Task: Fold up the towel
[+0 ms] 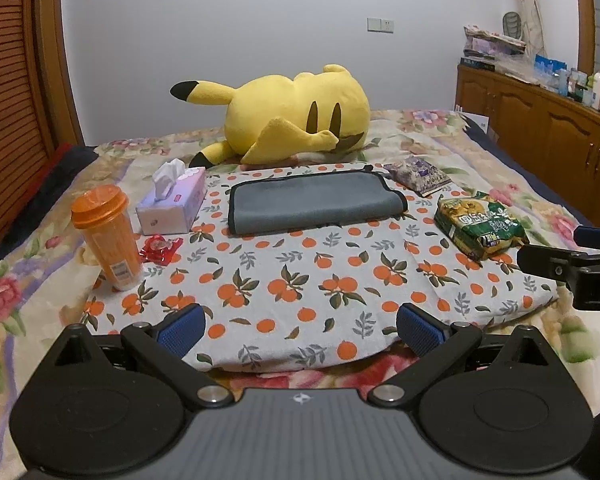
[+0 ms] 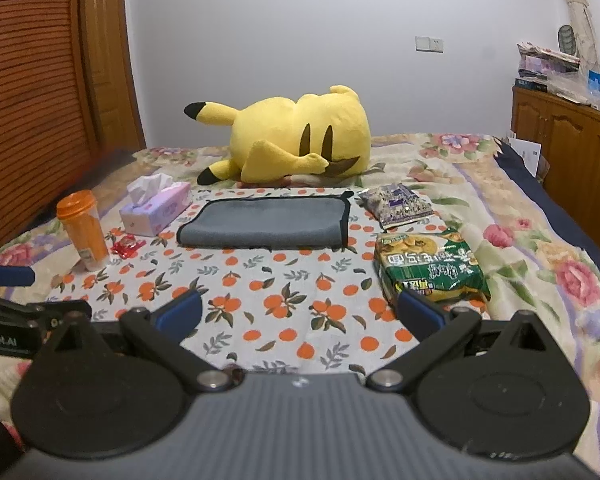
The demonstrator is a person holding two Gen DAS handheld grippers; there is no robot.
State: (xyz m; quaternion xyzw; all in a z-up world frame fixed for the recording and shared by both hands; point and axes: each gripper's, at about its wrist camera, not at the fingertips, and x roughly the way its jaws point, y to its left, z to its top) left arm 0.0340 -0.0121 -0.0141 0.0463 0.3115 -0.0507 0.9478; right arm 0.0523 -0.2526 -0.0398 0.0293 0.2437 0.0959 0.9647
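Observation:
A grey towel (image 1: 314,202) with black trim lies folded in a flat rectangle at the far side of an orange-print cloth (image 1: 300,280) on the bed; it also shows in the right wrist view (image 2: 266,222). My left gripper (image 1: 300,330) is open and empty, low over the cloth's near edge, well short of the towel. My right gripper (image 2: 300,314) is open and empty, also near the cloth's front edge. The right gripper shows at the right edge of the left wrist view (image 1: 572,256), and the left gripper at the left edge of the right wrist view (image 2: 16,292).
An orange bottle (image 1: 106,236), a tissue box (image 1: 172,200) and a red wrapper (image 1: 160,248) sit left of the towel. A green snack bag (image 1: 480,224) and a purple packet (image 1: 418,176) sit right. A yellow plush toy (image 1: 292,114) lies behind. Wooden cabinets (image 1: 540,132) stand at right.

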